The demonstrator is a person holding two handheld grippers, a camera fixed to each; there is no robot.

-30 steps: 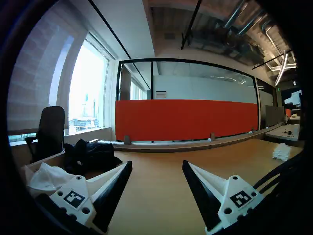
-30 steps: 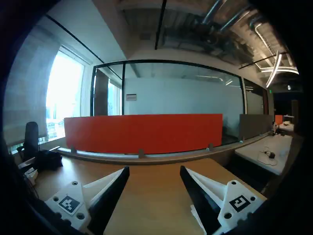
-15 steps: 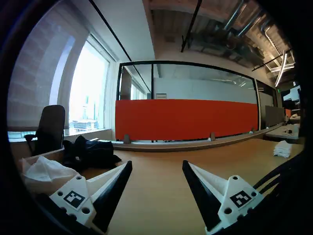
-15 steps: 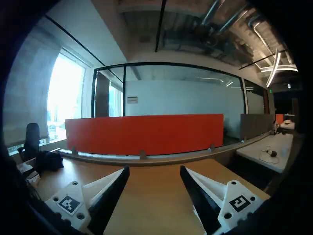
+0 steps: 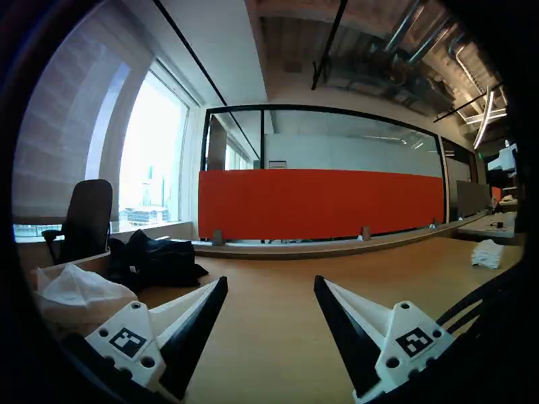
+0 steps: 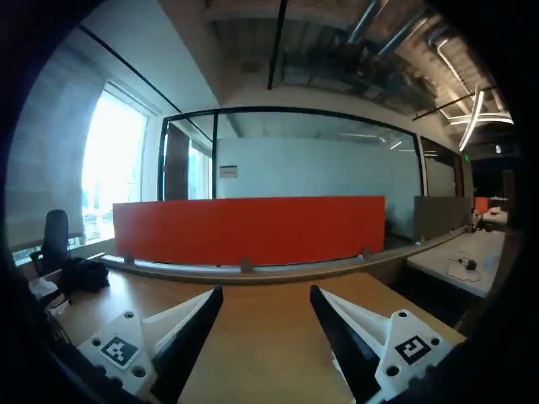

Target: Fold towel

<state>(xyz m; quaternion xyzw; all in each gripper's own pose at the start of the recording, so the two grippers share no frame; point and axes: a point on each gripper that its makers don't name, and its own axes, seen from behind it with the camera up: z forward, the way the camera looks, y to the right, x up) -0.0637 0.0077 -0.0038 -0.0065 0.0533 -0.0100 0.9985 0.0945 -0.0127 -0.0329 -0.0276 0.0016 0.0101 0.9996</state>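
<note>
Both stand open and empty: left gripper, right gripper. The crumpled white towel at lower left looks soft, light and floppy — best pinched at a corner.

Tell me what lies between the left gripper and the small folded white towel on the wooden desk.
Bare wooden desk: in the left gripper view nothing sits between the open left gripper and the folded white towel.
</note>
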